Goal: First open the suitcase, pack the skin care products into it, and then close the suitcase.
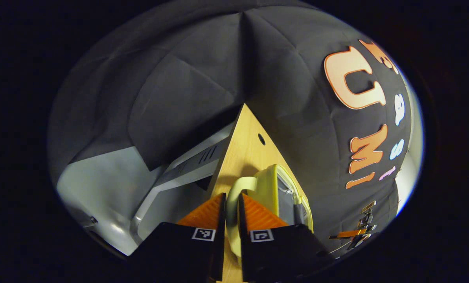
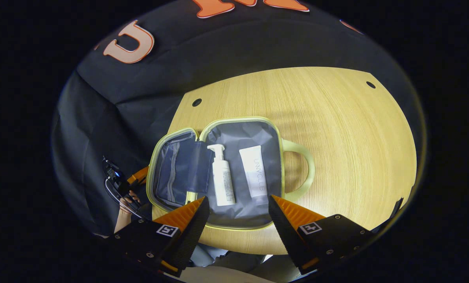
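Note:
A pale yellow-green suitcase (image 2: 238, 118) lies open on the wooden table (image 2: 336, 118), its grey lining showing. Inside lie a white pump bottle (image 2: 222, 181) and a white tube (image 2: 254, 173), side by side. The lid (image 2: 175, 173) is raised at the left, and a handle (image 2: 303, 169) sticks out free at the right. My right gripper (image 2: 238, 208) hovers open over the case's near edge. In the left gripper view, my left gripper (image 1: 231, 204) is shut on a pale handle (image 1: 238, 188) of the suitcase (image 1: 275, 184), seen edge-on. The left gripper (image 2: 118, 184) sits beside the lid.
The table (image 1: 246, 145) has small round holes (image 2: 197, 102) near its corners. A grey-white frame (image 1: 112, 188) stands beyond the table's edge in the left gripper view. A hand (image 2: 126, 204) holds the left gripper. Black cloth walls surround the table.

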The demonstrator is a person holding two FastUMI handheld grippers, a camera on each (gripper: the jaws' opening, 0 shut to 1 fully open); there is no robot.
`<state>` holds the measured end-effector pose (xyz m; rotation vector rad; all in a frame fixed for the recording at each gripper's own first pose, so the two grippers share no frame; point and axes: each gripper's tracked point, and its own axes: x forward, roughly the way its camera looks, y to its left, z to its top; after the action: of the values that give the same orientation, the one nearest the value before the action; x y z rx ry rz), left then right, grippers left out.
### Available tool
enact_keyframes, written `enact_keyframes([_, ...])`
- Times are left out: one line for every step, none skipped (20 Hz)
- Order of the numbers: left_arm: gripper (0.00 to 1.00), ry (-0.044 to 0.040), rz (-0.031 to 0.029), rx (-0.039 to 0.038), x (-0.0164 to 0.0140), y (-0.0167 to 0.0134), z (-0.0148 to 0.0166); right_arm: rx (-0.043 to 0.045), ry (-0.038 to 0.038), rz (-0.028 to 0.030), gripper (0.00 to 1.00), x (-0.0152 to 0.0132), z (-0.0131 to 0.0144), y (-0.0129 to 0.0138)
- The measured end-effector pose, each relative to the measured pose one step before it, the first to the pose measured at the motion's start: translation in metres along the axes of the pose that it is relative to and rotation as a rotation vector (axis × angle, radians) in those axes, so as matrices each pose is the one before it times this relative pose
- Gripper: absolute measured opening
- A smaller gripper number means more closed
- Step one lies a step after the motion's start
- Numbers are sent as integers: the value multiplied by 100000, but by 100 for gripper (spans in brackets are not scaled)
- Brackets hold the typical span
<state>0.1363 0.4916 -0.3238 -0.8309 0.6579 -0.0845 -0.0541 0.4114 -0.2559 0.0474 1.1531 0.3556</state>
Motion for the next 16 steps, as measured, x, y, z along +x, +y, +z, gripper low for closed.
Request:
enact_keyframes([16,138,1904,-761,289,-92,-609,751,-233,517,96,-85,-34,-16])
enact_keyframes([13,-36,1073,538,-354,-395,442,803,-60,863,96,-204,41,59])
enact_keyframes([11,-70,1030,2541,-188,-555,212,639,-155,1022,96,-144,-96,98])
enact_keyframes([10,478,1978,4075,-265,-508,77,307,-350,819,96,-59,25,70])
enact_keyframes([10,786,2614,4984,-426,-499,165,-108,-498,641,96,-78,-31,-5])
enact_keyframes([10,354,2224,3968,-232,-878,274,-182,-768,263,96,-197,179,-118])
enact_keyframes([10,54,1467,3141,-412,-952,605,-207,-1141,635,96,-420,299,-70])
enact_keyframes([10,-666,828,2708,-663,-1079,797,13,-1226,1017,96,-396,282,36])
enact_keyframes([10,-1112,210,2590,-861,-1114,1020,225,-1102,1106,96,-427,263,-54])
enact_keyframes([10,-1313,-59,2750,-859,-1481,781,51,-1430,1217,96,-499,335,-16])
enact_keyframes([10,-1019,207,3112,-868,-1713,1047,-94,-1830,1064,96,-114,137,-134])
enact_keyframes([10,-829,-188,3344,-954,-1547,914,-60,-1481,1063,96,-504,432,-173])
enact_keyframes([10,-690,225,3879,-1039,-1855,786,-55,-1718,1197,96,-727,514,-221])
enact_keyframes([10,-1198,312,4120,-748,-1982,964,-245,-1892,1286,96,-702,630,-165])
enact_keyframes([10,-880,-262,4237,-855,-2229,953,-479,-1885,1672,96,-677,545,-220])
enact_keyframes([10,-906,-65,4117,-718,-2593,913,-259,-1737,1688,96,-590,624,-202])
